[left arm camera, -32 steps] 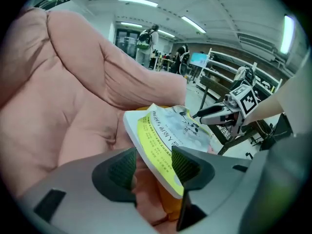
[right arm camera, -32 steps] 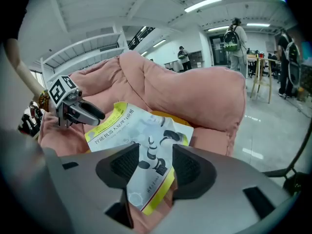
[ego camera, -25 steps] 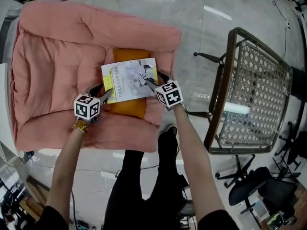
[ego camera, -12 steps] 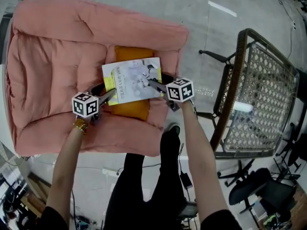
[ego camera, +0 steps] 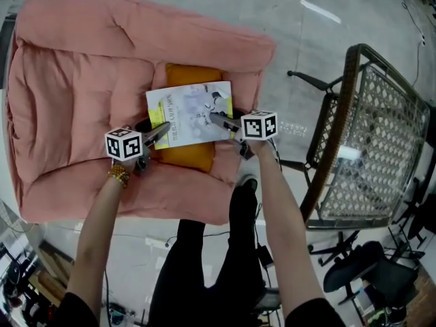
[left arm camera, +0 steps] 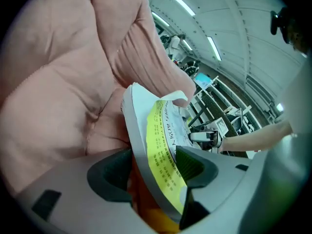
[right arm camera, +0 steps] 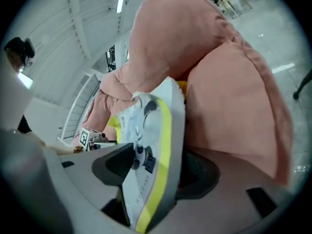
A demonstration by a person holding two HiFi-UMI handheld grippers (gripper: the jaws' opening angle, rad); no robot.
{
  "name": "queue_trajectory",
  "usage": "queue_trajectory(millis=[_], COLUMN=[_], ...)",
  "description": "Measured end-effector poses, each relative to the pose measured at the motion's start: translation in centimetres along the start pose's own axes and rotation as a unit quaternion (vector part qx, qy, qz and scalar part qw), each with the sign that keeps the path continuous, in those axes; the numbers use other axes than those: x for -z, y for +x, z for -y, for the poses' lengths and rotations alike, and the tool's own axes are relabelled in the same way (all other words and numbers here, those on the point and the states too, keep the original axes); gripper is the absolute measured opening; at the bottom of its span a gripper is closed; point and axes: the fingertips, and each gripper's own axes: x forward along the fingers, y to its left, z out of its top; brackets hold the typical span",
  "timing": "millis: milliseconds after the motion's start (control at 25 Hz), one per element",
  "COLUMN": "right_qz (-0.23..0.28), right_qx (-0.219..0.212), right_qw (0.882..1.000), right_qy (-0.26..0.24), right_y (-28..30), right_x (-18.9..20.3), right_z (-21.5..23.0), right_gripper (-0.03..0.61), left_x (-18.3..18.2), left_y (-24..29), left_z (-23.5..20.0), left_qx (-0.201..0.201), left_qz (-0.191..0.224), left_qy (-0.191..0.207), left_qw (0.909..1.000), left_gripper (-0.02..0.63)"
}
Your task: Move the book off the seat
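Lying flat on an orange cushion (ego camera: 187, 157) in the middle of the pink seat (ego camera: 75, 80), the book (ego camera: 189, 113) shows a pale cover with a yellow band. Its print is too small to read. The left gripper (ego camera: 158, 133) sits at the book's corner at 8 o'clock, and the right gripper (ego camera: 219, 120) at its edge at 4 o'clock. Both sets of fingers (left arm camera: 191, 164) have just been opening. They stand wide apart with the book's edge between them, not clamped on it. A wicker frame (ego camera: 371, 135) stands at 3 o'clock, well apart, on the floor (ego camera: 300, 39).
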Motion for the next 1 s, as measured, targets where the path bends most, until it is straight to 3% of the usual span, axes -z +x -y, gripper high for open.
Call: queue_trajectory(millis=[160,320,520,1000], right_qz=[0.032,0.043,0.034,0.041], right_qx=[-0.018,0.017,0.063,0.116], right_qw=[0.999,0.998,0.995,0.987], right_qy=[-0.004,-0.032,-0.071,-0.101], right_y=[0.5,-0.4,-0.9,-2.1], right_x=[-0.5,-0.8,-1.3,-1.6], right_z=[-2.1,-2.6,-3.9,-7.9], right_gripper=[0.237,0.184,0.167,0.144], left_x=[-0.4,-0.8,-1.2,-2.4], left_y=[0.1,0.0,-0.5,-3.5], left_z=[0.3,0.5,0.8,2.6], left_qx=[-0.005,-0.023,-0.062,-0.086], left_qz=[0.008,0.010,0.029,0.035], left_qy=[-0.009,0.004,0.010,0.041], left_qw=[0.9999,0.9997,0.9976,0.9949], left_gripper=[0.258,0.227,0.183,0.167])
